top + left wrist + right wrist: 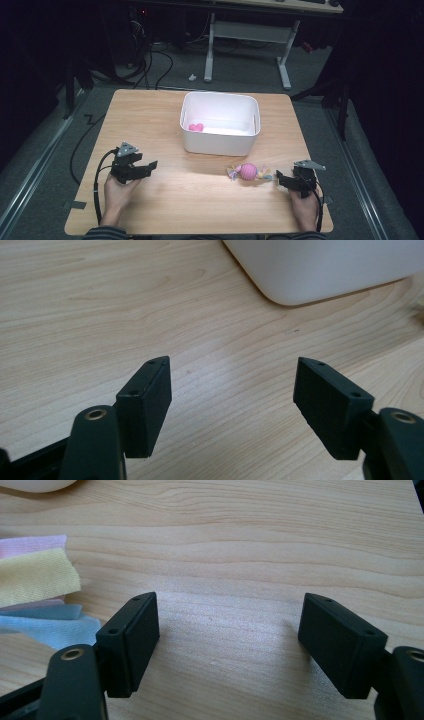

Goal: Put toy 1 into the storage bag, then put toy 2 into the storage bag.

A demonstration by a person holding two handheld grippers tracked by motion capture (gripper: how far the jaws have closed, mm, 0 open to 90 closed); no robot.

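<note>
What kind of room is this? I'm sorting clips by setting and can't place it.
Probably a lab or workshop set up for recording, not a home: a bare wooden table on grey carpet, a height-adjustable desk frame behind it, and loose cables on the floor in the dim background.

Left tool (150,165) at 8 o'clock of the high view, gripped from below by left hand (117,192), forearm entering from 6 o'clock. Jaws apart, nothing between, tips aimed toward 3 o'clock. Right tool (278,177) at 4 o'clock, gripped by right hand (303,206), forearm likewise from 6 o'clock. Jaws spread wide, nothing between, tips aimed toward 9 o'clock.
</note>
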